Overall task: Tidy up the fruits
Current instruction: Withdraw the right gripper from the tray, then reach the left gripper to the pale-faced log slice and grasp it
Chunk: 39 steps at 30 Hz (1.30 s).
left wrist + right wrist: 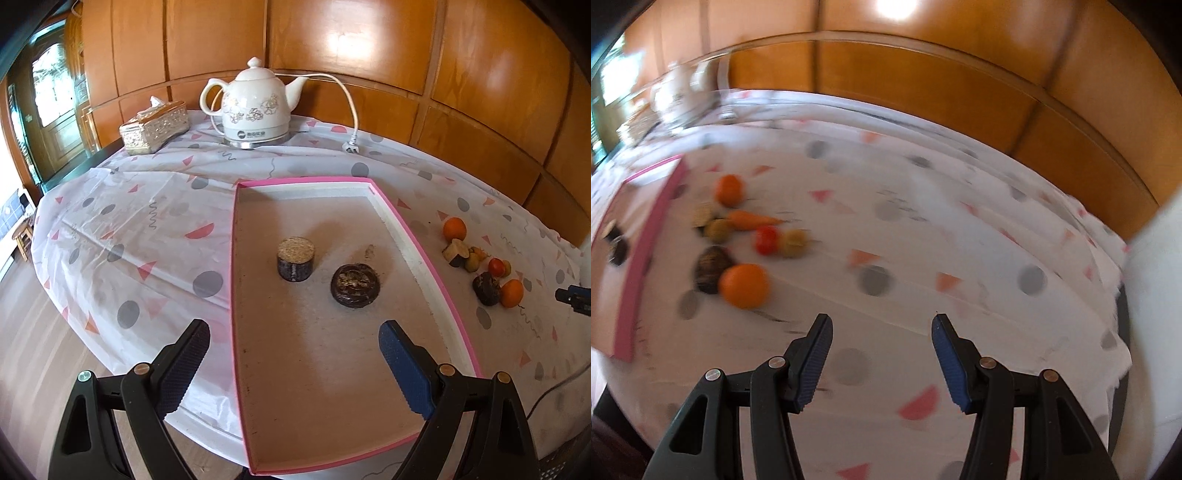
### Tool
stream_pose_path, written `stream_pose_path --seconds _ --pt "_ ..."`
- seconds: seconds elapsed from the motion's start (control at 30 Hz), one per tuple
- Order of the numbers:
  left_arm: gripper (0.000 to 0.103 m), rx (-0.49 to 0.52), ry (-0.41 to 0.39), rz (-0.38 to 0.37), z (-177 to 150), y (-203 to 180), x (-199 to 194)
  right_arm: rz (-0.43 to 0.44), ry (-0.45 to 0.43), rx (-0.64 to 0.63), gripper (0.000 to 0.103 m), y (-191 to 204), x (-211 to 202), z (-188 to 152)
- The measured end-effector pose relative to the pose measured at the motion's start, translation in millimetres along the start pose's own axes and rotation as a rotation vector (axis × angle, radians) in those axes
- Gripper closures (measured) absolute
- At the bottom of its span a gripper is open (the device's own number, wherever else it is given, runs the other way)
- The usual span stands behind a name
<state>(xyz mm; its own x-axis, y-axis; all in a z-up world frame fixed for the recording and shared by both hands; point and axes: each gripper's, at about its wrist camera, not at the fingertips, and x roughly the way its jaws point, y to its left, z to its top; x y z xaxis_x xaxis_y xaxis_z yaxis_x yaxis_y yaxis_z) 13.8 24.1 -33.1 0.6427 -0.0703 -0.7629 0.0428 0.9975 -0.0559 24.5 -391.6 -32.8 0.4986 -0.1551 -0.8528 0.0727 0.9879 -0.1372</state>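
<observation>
Swinging my spread, empty right claw (882, 363) too fast, I risk scattering the nearest orange (744, 286) and the fruit pile beside the pink tray (639, 258).

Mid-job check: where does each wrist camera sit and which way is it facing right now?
Left wrist: on the left gripper, angled down over the pink tray; both fingers show, open and empty.
Right wrist: on the right gripper, angled down at the tablecloth; blurred, fingers apart, empty.
Shared: tray, fruit pile including an orange.
</observation>
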Motion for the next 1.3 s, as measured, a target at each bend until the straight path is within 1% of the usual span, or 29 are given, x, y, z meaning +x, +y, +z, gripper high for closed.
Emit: stream_pose_path --seconds 0.1,0.23,0.33,0.5,0.63,0.77,0.8,0.83,0.87,0.93,1.0,1.13,1.2,1.23,1.3 --pt "0.01 0.025 0.001 -0.008 3.3 -8.1 -0.1 -0.041 0.038 0.099 0.046 -25.7 12.3 -5.2" --pt "0.01 0.054 0.004 -0.019 8.6 -19.3 0.9 -0.093 0.136 0.215 0.046 -56.2 29.9 -12.1" --pt "0.01 0.08 0.008 -0.038 13.4 -31.4 2.5 -0.125 0.169 0.295 0.046 -77.5 34.4 -16.1" --pt "0.01 0.143 0.019 -0.084 23.7 -59.1 8.4 -0.161 0.19 0.42 0.046 -106.8 33.7 -23.5" --pt "0.01 0.17 0.033 -0.117 33.7 -80.4 15.7 -0.193 0.175 0.503 0.046 -126.8 27.6 -27.9" --pt "0.01 0.177 0.058 -0.163 44.9 -99.0 26.3 -0.207 0.155 0.597 0.046 -144.3 23.2 -32.1" --pt "0.014 0.181 0.063 -0.17 46.8 -102.5 28.7 -0.206 0.15 0.612 0.046 -147.6 22.2 -33.3" --pt "0.02 0.186 0.071 -0.18 49.3 -107.4 32.3 -0.206 0.145 0.628 0.046 -150.9 21.2 -33.8" --pt "0.022 0.192 0.085 -0.193 51.9 -113.2 36.5 -0.205 0.14 0.638 0.046 -151.6 19.9 -33.5" --pt "0.032 0.2 0.111 -0.221 56.1 -122.5 44.9 -0.202 0.134 0.645 0.046 -151.5 19.2 -33.5" --pt "0.038 0.205 0.133 -0.243 59.5 -131.0 52.3 -0.197 0.129 0.645 0.046 -151.1 19.0 -32.4" --pt "0.039 0.213 0.159 -0.265 67.1 -149.1 67.4 -0.2 0.115 0.656 0.046 -154.4 16.5 -33.4" --pt "0.039 0.212 0.185 -0.275 70.9 -158.9 79.1 -0.195 0.108 0.676 0.046 -157.9 14.5 -35.1" --pt "0.043 0.208 0.201 -0.282 72.1 -162.4 84.1 -0.191 0.107 0.684 0.046 -159.2 14.6 -35.4" --pt "0.047 0.181 0.241 -0.312 75.8 -169.1 96.3 -0.178 0.104 0.692 0.046 -160.0 14.8 -35.1"
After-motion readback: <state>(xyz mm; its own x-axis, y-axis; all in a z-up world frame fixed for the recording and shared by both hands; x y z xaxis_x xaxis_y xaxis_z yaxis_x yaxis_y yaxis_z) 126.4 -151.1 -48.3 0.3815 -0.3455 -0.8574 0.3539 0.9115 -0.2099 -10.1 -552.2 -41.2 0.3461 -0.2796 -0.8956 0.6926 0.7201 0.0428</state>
